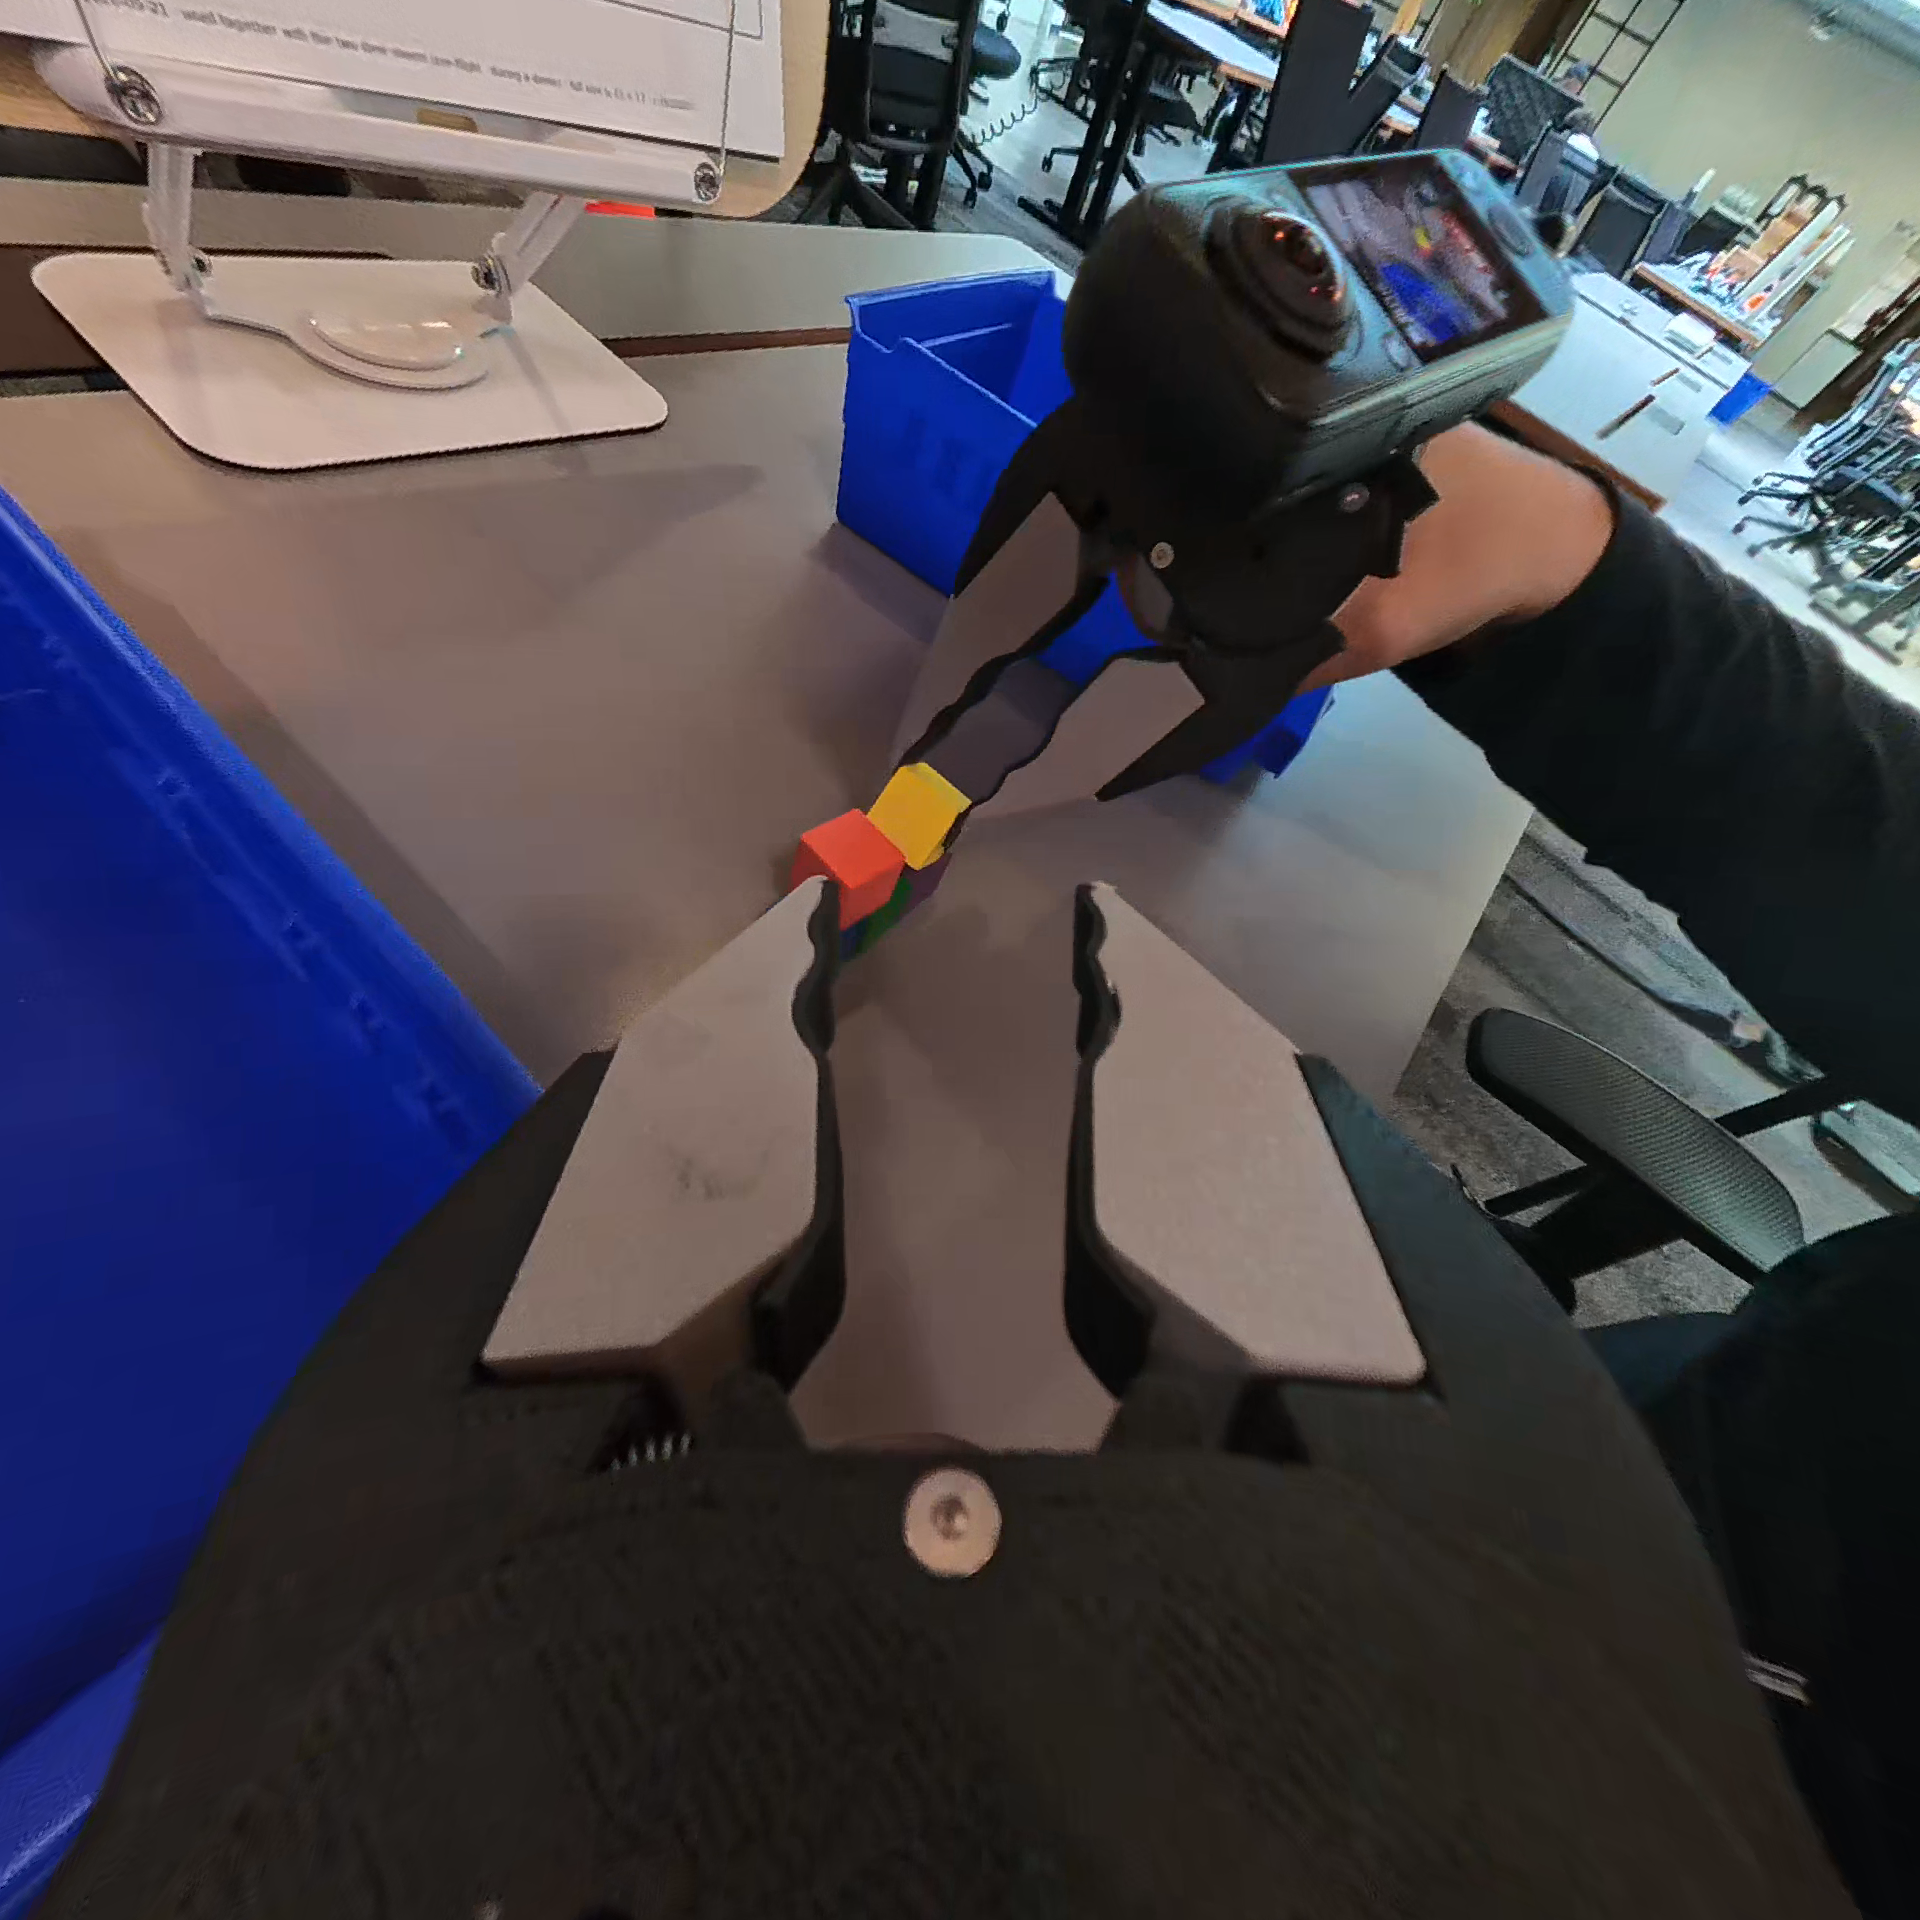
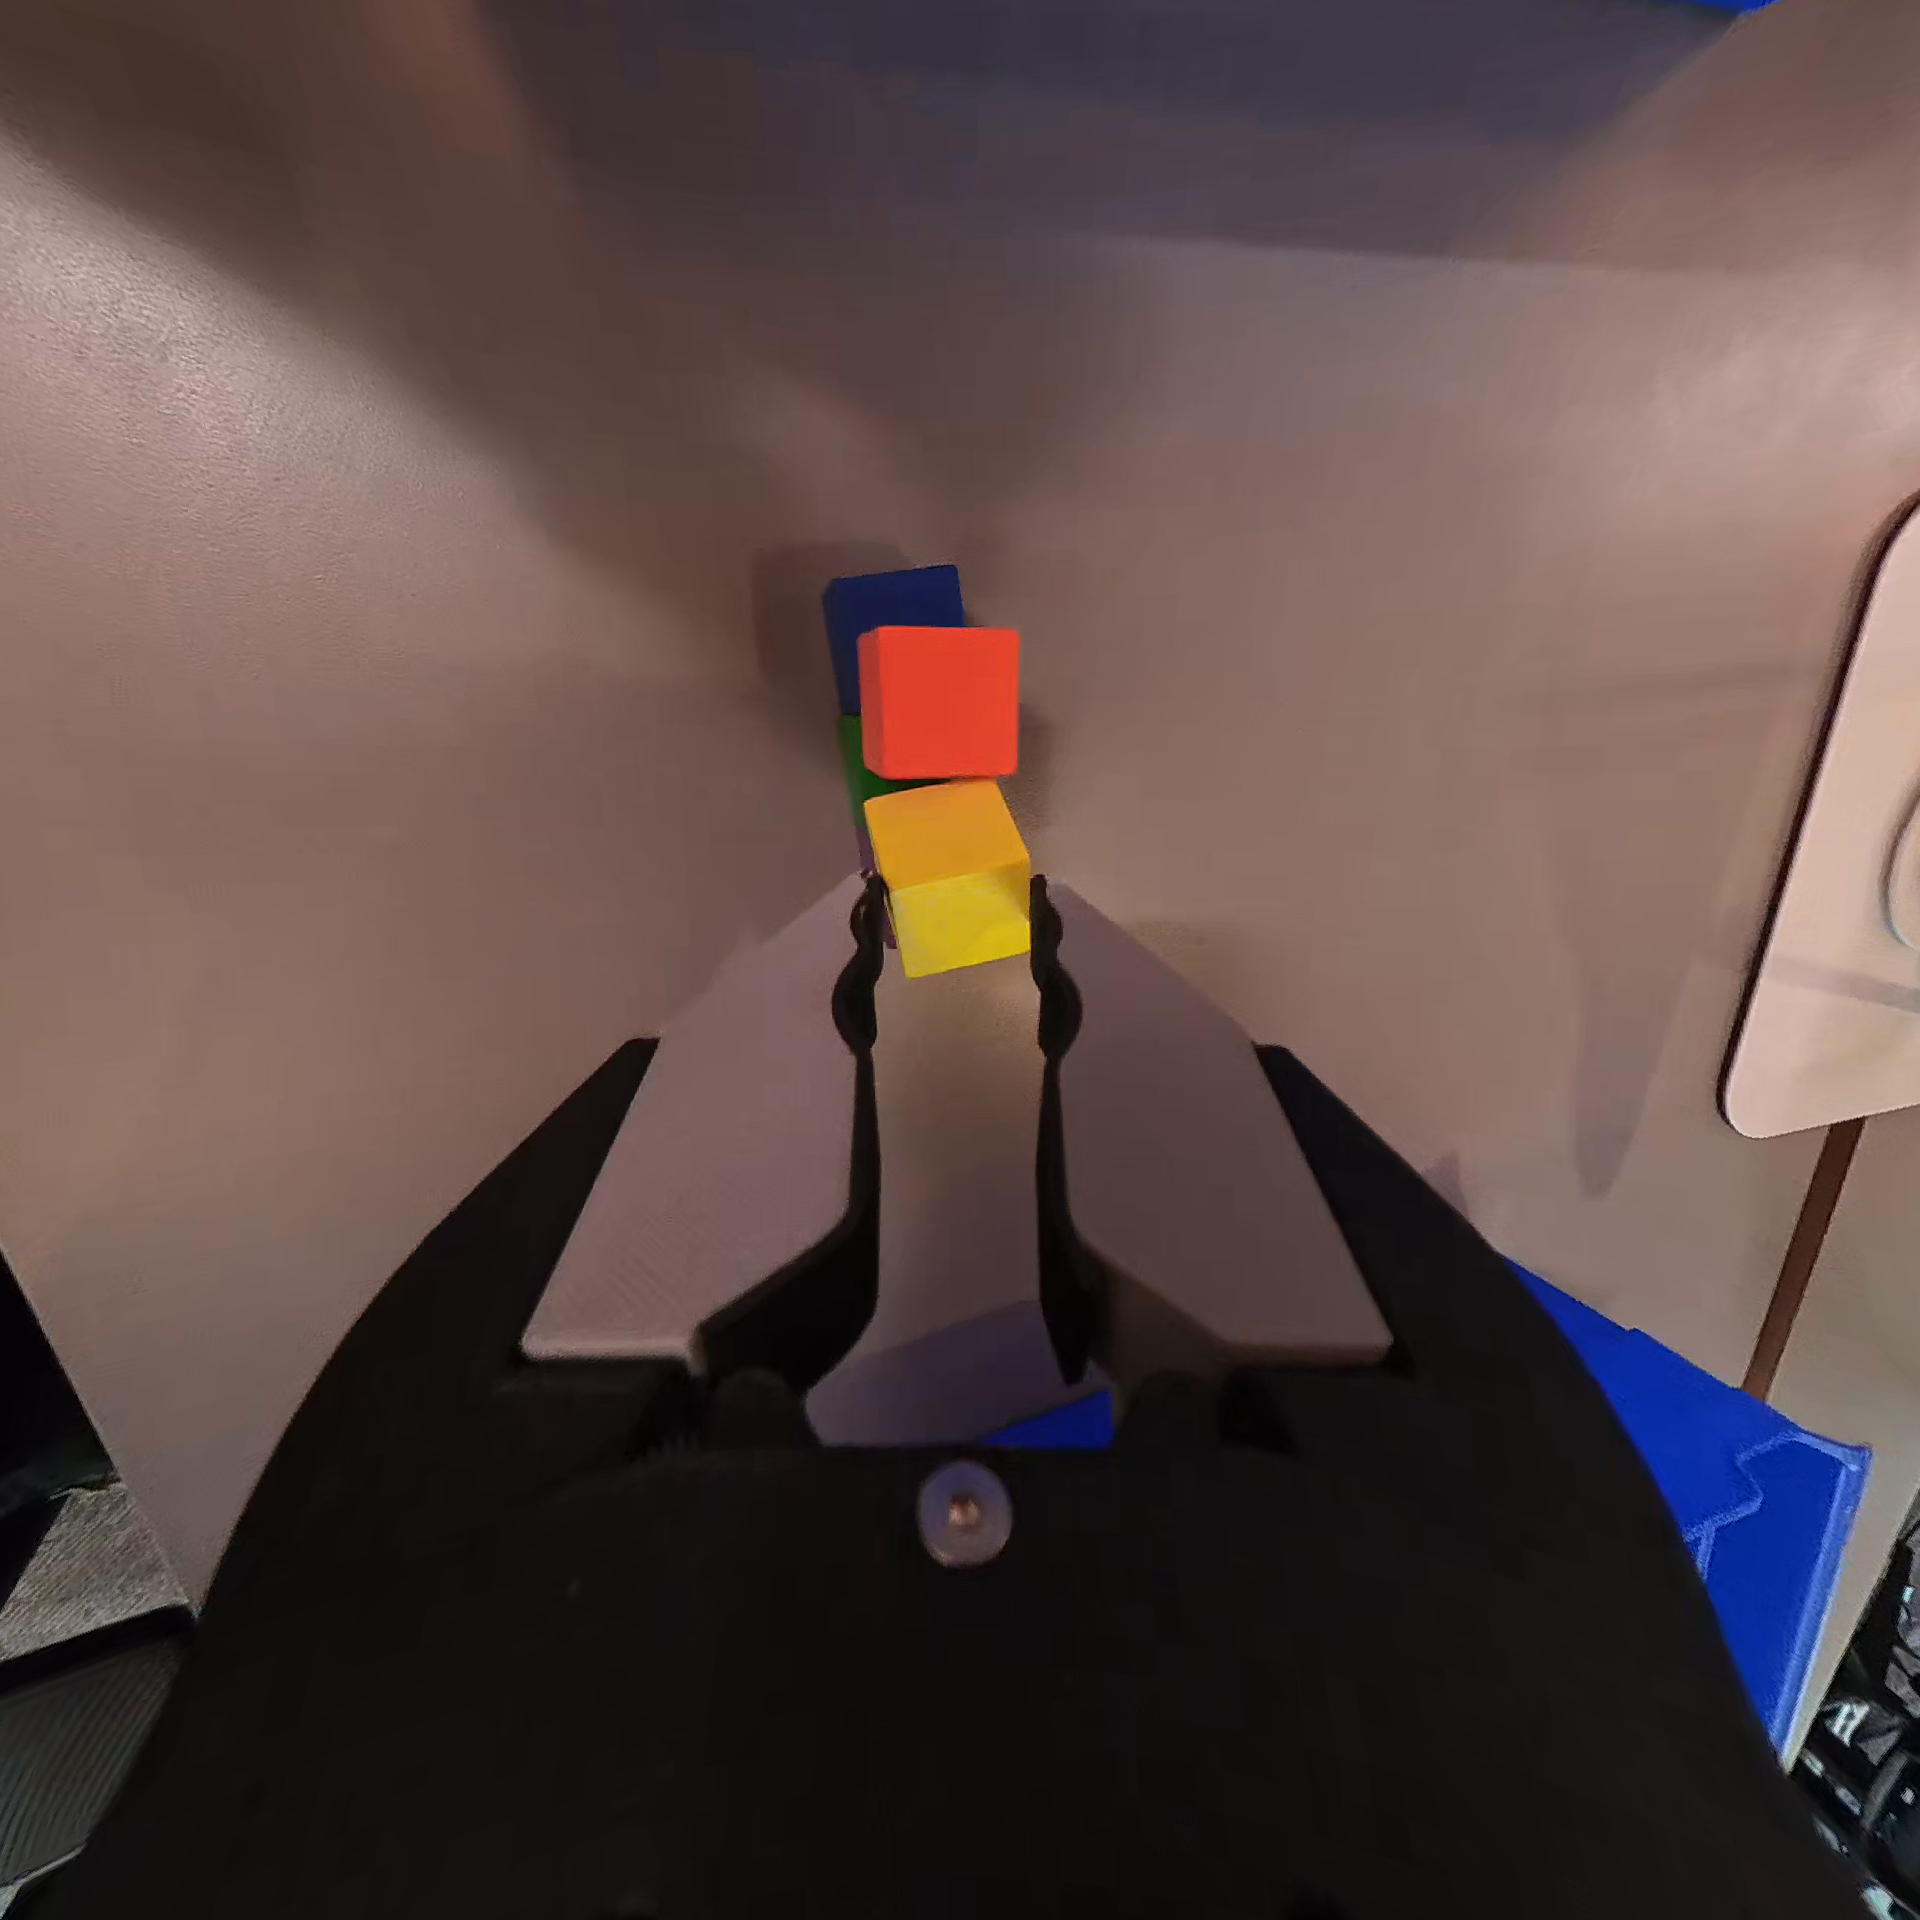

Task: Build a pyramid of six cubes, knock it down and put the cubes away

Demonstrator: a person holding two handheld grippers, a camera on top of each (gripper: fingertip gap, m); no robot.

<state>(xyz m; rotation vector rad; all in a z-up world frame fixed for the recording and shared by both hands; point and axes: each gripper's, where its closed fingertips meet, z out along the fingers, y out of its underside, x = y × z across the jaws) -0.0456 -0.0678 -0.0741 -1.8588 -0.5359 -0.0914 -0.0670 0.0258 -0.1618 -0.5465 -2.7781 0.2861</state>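
A row of cubes lies on the grey table (image 1: 520, 644): blue (image 2: 894, 608), green (image 2: 852, 758) and a purple sliver (image 2: 865, 852). A red-orange cube (image 2: 940, 701) sits on top of them, also seen in the left wrist view (image 1: 852, 857). My right gripper (image 2: 956, 894) is shut on a yellow cube (image 2: 951, 883), held slightly tilted next to the red-orange one at the upper level; it also shows in the left wrist view (image 1: 920, 810). My left gripper (image 1: 956, 899) is open and empty, its left fingertip (image 1: 821, 904) just in front of the red-orange cube.
A small blue bin (image 1: 935, 416) stands behind the right gripper and shows at lower right in the right wrist view (image 2: 1714, 1507). A large blue bin (image 1: 156, 935) is at my left. A white stand (image 1: 343, 353) with papers stands at the back. An office chair (image 1: 1631, 1143) is beyond the table's right edge. The left gripper's tips are roughly 12 centimetres from the right gripper's.
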